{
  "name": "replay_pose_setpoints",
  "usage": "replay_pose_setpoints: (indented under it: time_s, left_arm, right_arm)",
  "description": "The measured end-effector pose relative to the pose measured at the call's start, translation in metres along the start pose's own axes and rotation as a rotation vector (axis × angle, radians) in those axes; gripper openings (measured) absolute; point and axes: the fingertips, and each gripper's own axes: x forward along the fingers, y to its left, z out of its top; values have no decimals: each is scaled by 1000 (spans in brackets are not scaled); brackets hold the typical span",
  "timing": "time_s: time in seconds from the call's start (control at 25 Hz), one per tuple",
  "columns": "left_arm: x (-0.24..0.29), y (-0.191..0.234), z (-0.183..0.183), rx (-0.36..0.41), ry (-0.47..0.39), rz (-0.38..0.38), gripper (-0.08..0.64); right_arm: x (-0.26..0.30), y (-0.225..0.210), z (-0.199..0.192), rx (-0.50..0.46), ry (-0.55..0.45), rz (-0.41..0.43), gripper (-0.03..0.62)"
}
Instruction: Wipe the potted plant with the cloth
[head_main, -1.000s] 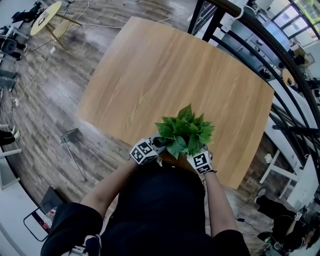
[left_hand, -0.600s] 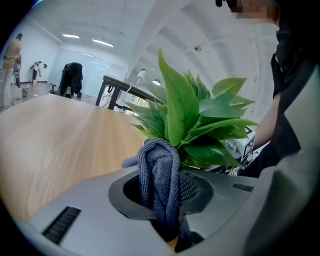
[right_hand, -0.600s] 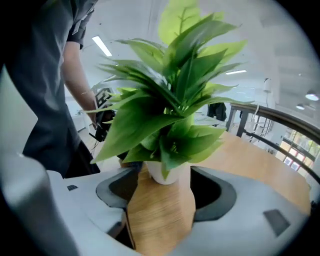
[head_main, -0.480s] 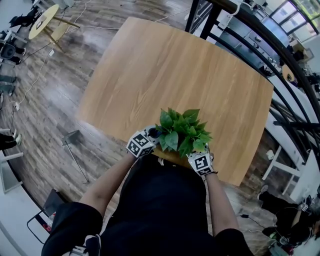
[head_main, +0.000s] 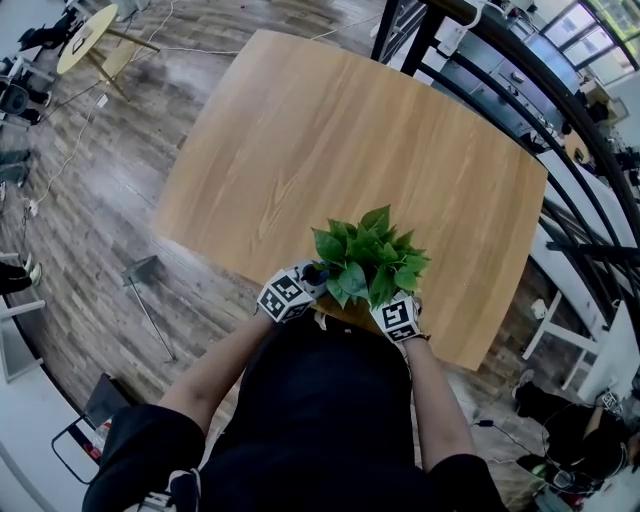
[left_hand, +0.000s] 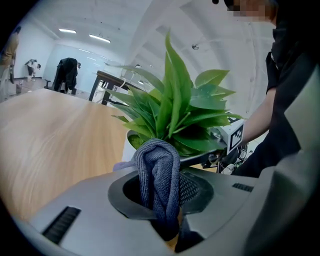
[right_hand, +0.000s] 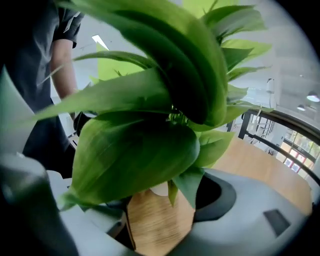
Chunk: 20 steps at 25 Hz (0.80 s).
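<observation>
Looking down in the head view: potted plant (head_main: 368, 262) near the worktop's (head_main: 300, 130) 6 o'clock edge, left tool (head_main: 310, 285) close at its 8 o'clock, right tool (head_main: 400, 312) at its 5 o'clock.

Turning to the left gripper view: jaws closed tight on a folded grey cloth (left_hand: 159, 175), leaves (left_hand: 175, 115) just beyond at 12 o'clock.

Turning to the right gripper view: jaws wide apart, gripping nothing, leaves drooping between them.

Judging the risk: pressing hard with the cloth could shove the ungripped potted plant over that near edge, or tear leaves.
</observation>
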Motion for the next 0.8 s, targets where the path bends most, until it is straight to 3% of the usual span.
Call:
replay_pose_setpoints:
  time_s: [0.24, 0.56, 0.8]
  left_arm:
    - [12, -24, -10, -20, 14, -49, 89]
    - [5, 12, 1, -44, -41, 59, 89]
    - [1, 29, 11, -23, -42, 83, 89]
  right_arm:
    - [1, -1, 2, 5, -2, -2, 311]
    - [0, 16, -1, 3, -10, 18, 311]
    - [-4, 13, -2, 36, -15, -18, 311]
